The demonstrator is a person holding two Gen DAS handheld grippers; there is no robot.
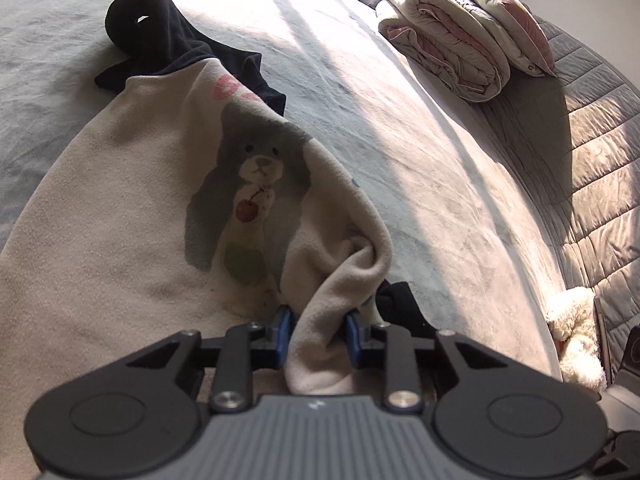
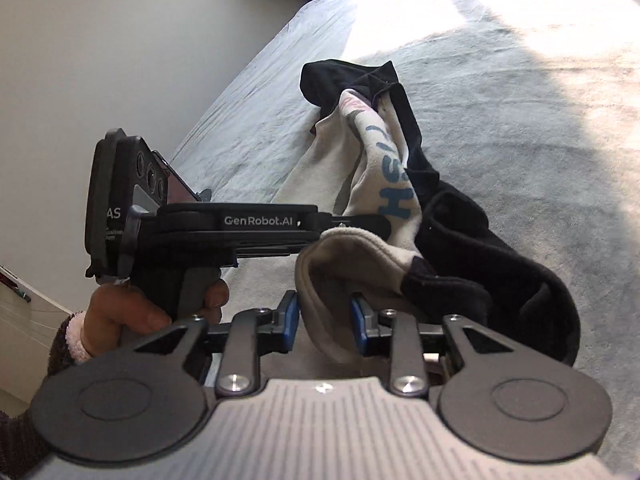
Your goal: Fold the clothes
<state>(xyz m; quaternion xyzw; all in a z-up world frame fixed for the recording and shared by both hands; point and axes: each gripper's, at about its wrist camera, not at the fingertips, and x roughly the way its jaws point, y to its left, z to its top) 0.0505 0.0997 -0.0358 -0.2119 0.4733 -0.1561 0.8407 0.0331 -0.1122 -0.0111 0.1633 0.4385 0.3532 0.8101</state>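
Item: cream fleece sweatshirt (image 1: 120, 208) with black sleeves and a bear print, lying on the grey bed (image 1: 420, 140).

Grip: left gripper (image 1: 318, 336) and right gripper (image 2: 325, 320) each pinch a bunched cream edge.

Step, judged: carrying a held edge over; next calls for both grips moving together.

Views: left shows folded duvet (image 1: 448, 44) at 1 o'clock; right shows hand (image 2: 132, 312) at 9 o'clock.
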